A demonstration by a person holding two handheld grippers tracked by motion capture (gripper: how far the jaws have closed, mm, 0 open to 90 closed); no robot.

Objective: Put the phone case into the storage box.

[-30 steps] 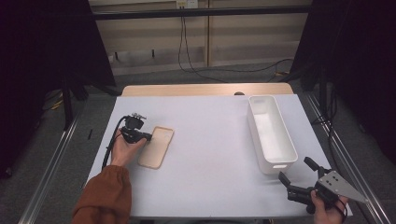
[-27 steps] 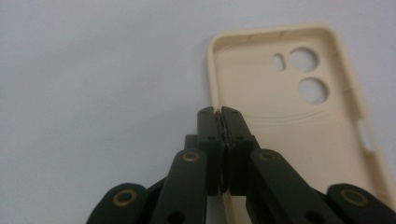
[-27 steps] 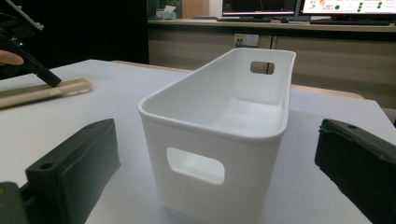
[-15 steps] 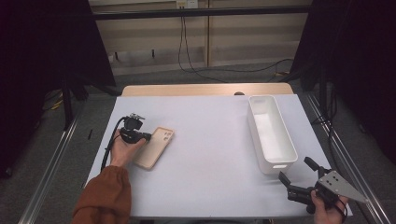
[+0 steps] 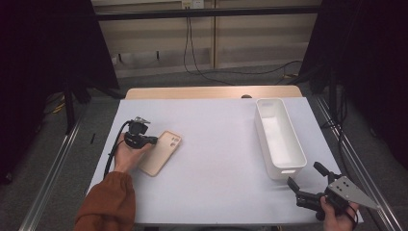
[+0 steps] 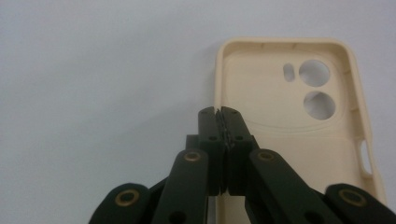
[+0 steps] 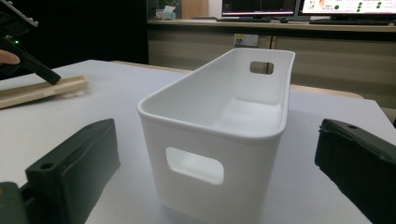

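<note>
Two tongs: left tongs (image 6: 220,112) pinch the phone case (image 6: 289,121) edge; right tongs (image 5: 308,180) gape beside the white bin (image 5: 279,137).

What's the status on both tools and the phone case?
Left tool shut on phone case rim. Right tool open, idle near white bin. Table between case and bin unobstructed.

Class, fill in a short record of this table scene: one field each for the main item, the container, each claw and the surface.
Item: beige phone case, hollow side up, gripped at its edge
Container: white bin, empty, handle cut-outs at its ends
Left claw: shut on the case's edge
Right claw: open, pointing at the bin's near end
Surface: white table
</note>
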